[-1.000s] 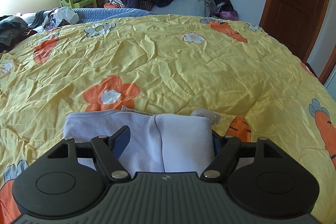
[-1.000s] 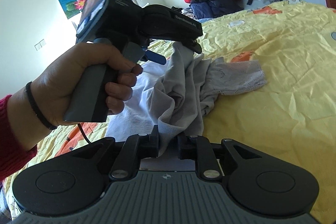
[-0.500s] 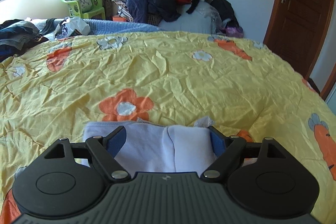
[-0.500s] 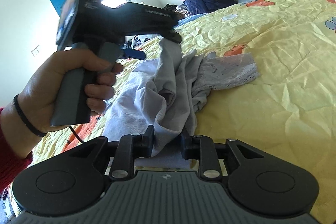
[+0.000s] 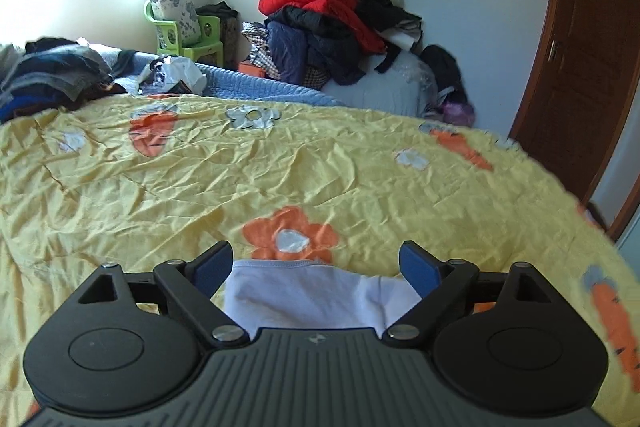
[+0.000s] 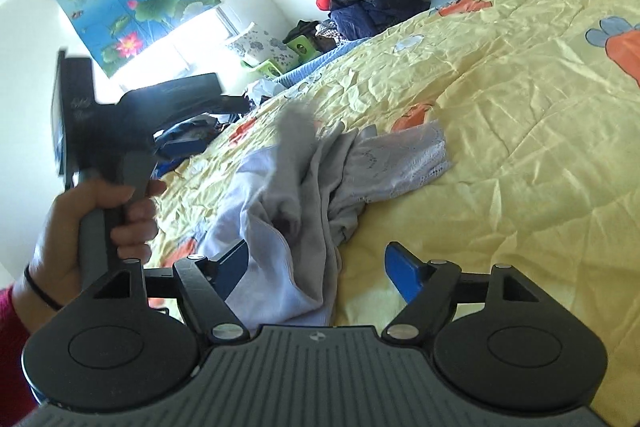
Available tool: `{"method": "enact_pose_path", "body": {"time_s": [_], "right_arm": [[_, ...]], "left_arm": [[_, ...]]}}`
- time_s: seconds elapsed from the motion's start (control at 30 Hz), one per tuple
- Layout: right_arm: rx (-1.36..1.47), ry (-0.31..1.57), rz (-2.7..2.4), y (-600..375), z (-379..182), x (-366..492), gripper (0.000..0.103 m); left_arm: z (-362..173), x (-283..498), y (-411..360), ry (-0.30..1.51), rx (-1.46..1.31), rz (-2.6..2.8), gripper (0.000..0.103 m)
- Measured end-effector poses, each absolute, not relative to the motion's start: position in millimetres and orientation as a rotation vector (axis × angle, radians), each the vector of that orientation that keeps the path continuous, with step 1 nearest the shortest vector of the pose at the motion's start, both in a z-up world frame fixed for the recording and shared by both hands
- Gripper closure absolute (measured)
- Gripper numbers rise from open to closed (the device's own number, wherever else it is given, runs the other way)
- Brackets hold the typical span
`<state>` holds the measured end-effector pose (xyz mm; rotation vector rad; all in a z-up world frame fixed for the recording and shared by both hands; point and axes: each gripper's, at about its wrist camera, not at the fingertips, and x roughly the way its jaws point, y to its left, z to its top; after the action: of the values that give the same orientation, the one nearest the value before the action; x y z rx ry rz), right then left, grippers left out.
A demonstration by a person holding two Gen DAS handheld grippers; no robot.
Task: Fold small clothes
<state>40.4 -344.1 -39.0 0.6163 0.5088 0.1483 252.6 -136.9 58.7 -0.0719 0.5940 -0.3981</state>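
A small pale lavender garment [image 5: 312, 291] lies on the yellow quilt [image 5: 280, 167], just below and between the blue pads of my left gripper [image 5: 316, 265]. Its jaws are opening wide and touch nothing. In the right wrist view the same clothes [image 6: 296, 211] form a crumpled grey and lavender heap with a lace-edged piece [image 6: 412, 155] to the right. My right gripper [image 6: 318, 269] is opening, and the cloth's near edge droops loose between its pads. A hand [image 6: 80, 227] holds the left gripper [image 6: 216, 125] up left of the heap.
A big pile of coats [image 5: 340, 23] sits past the bed's far edge, with a green chair and pillow [image 5: 180, 23] beside it. Dark clothes [image 5: 52, 75] lie at the far left. A brown door [image 5: 580, 87] stands to the right.
My right gripper, shut on the grey cloth before, has sprung open and the cloth has slumped. My left gripper has widened, risen and drawn away from the garment.
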Motion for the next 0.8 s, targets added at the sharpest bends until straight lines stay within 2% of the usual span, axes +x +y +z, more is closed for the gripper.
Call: {"method": "enact_pose_path", "body": {"time_s": [0.2, 0.43, 0.53, 0.8], "right_arm": [[0.733, 0.548, 0.205, -353.1, -48.8, 60.1, 0.027], [0.765, 0.572, 0.248, -360.4, -53.9, 94.7, 0.028], [0.787, 0.569, 0.258, -362.9, -56.2, 113.2, 0.026], [0.768, 0.575, 0.263, -359.5, -54.3, 157.4, 0.026]], "left_arm": [[64.5, 253.4, -134.7, 0.619, -0.083, -0.441, 0.010], [7.7, 263.7, -62.5, 0.853, -0.337, -0.447, 0.010], [-10.2, 263.6, -41.4, 0.899, -0.434, -0.479, 0.010], [-31.1, 266.7, -59.7, 0.937, -0.532, -0.714, 0.010]]}}
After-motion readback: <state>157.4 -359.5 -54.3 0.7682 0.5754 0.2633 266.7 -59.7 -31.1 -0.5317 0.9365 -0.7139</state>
